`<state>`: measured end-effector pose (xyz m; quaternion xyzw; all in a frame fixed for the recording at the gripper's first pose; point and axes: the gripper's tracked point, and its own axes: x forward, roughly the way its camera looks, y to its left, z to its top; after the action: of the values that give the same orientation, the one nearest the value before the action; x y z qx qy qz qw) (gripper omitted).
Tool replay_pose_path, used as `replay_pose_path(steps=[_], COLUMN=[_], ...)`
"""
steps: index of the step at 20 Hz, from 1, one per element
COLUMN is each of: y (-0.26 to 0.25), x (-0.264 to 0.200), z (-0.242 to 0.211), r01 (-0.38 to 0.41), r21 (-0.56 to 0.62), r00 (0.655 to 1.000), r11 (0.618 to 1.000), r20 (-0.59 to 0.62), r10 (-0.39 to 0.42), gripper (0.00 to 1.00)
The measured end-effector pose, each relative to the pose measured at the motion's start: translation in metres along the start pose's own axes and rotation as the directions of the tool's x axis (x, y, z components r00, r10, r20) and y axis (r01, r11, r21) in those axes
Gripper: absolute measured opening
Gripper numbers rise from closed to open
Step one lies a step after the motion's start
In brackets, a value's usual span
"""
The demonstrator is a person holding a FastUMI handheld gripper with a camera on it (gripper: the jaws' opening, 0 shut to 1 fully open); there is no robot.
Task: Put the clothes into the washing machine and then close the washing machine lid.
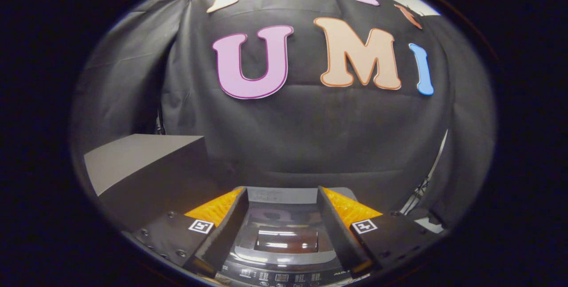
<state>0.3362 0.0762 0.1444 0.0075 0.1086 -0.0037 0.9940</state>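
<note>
A top-loading washing machine (284, 258) sits below and between my fingers, seen from above. Its lid (286, 229) lies flat and shut, with a dark glossy window in the middle that reflects light. The control panel (277, 277) with small buttons runs along the near edge. My gripper (282, 194) hovers above the lid, fingers spread wide apart with nothing between them. No clothes are in sight.
A grey box or platform (137, 163) with a flat top stands to the left of the machine, about as high as my fingers. The booth's black cloth wall hangs close behind the machine. A stand's legs (419, 198) show at the right.
</note>
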Motion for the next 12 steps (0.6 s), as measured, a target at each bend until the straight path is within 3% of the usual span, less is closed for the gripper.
replay_pose_path(steps=[12], y=[-0.029], x=[-0.072], z=[-0.024], r01=[-0.009], r21=[-0.025], r00=[0.992], r11=[1.000], r20=[0.123], r10=[0.012], gripper=[0.97])
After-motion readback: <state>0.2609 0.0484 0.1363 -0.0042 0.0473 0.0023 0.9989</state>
